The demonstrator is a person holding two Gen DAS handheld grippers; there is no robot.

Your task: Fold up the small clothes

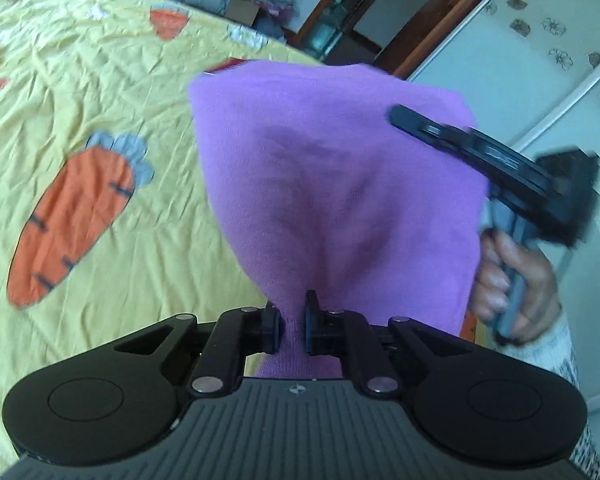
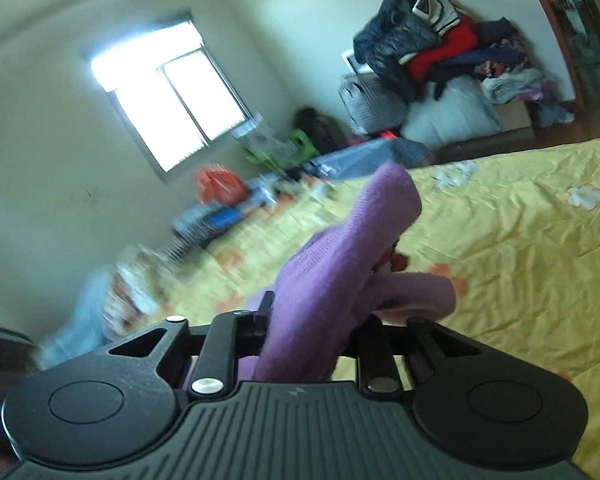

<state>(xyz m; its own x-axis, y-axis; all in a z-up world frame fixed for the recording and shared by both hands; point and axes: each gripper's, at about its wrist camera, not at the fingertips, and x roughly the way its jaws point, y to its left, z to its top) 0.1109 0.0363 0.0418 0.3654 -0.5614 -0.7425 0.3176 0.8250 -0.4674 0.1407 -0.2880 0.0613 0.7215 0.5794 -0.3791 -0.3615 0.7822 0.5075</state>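
Left wrist view: my left gripper (image 1: pixel 293 322) pinches an edge of the soft purple knit garment (image 1: pixel 336 184), lifted above the yellow carrot-print bedsheet (image 1: pixel 100 92); I judge the fold barely begun.

Right wrist view: my right gripper (image 2: pixel 312 320) clamps bunched fabric. Next, lay it flat, 2 grips apart.

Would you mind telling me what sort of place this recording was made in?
Most likely a home bedroom: a bed under a yellow carrot-print bedspread, a heap of clothes against the wall, and a window.
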